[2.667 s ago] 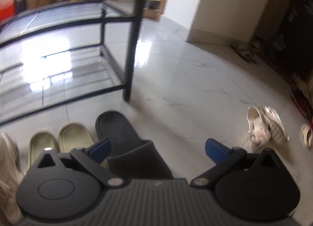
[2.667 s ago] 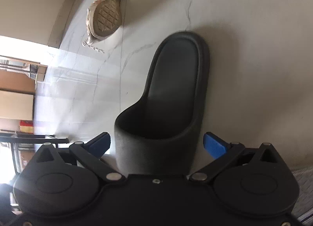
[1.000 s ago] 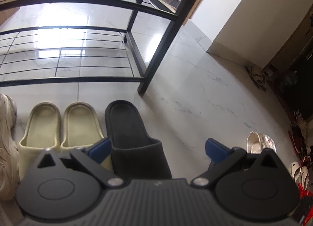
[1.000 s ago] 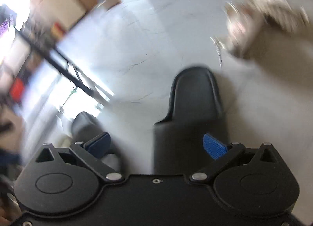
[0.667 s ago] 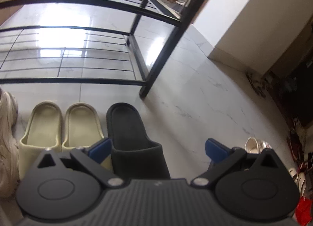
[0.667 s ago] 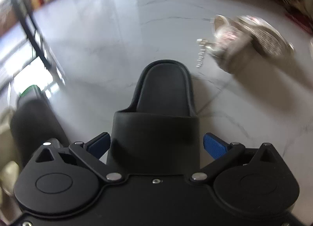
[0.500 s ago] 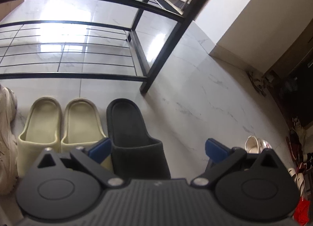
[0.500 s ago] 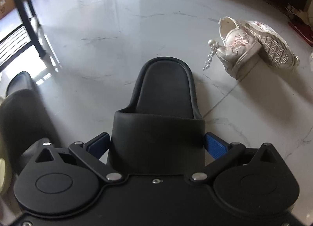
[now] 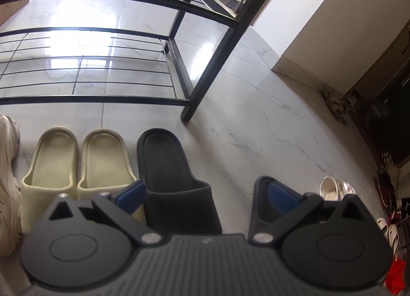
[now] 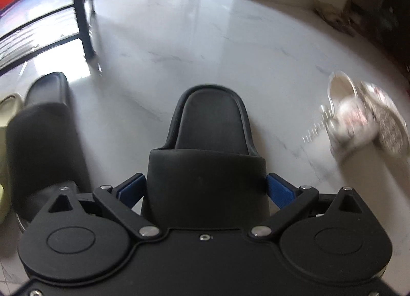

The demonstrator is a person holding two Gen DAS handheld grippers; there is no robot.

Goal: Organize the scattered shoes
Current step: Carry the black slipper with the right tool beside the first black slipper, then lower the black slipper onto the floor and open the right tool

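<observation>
Black slipper (image 10: 208,167) in right gripper's (image 10: 205,191) jaws points heel-forward; left gripper (image 9: 205,196) gapes.

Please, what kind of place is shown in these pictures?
Probably the entrance area of a home. Slippers, a beige pair and a black slipper, are lined up on a marble tile floor before a black metal shoe rack, and more shoes lie scattered near the wall.

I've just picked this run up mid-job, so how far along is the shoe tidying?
Done: yellow slides and one black slide lined up before the rack. In hand: right gripper clamps the second black slide; left gripper is open. Left: the white sneakers lying loose.
</observation>
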